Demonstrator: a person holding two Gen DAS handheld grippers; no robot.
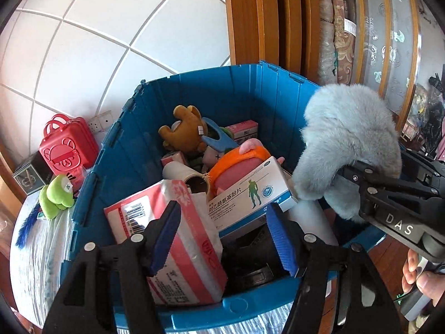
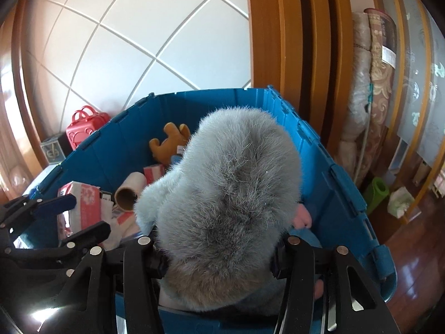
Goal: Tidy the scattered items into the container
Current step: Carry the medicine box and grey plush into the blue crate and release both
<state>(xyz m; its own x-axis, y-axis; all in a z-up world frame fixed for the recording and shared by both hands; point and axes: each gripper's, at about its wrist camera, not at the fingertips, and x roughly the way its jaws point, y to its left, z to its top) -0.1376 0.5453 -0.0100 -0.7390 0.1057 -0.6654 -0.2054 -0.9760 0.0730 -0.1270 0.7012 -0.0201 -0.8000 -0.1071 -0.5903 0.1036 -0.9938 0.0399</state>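
Left tool (image 1: 225, 239): jaws wide, nothing between pads, poised over near rim of blue plastic folding crate (image 1: 139, 128). Pink-and-white paper packet (image 1: 178, 239) lies directly below in crate, likely just dropped.

Right tool (image 2: 219, 256): clamped on grey-blue fluffy fur slipper (image 2: 228, 194), held above crate interior, presumably for release there.

Crate nearly full: brown plush toy (image 1: 185, 130), white medicine box (image 1: 250, 194), cardboard tube (image 1: 183, 174).

Green plush frog (image 1: 57, 194) lies outside crate, beside red toy case (image 1: 66, 144).
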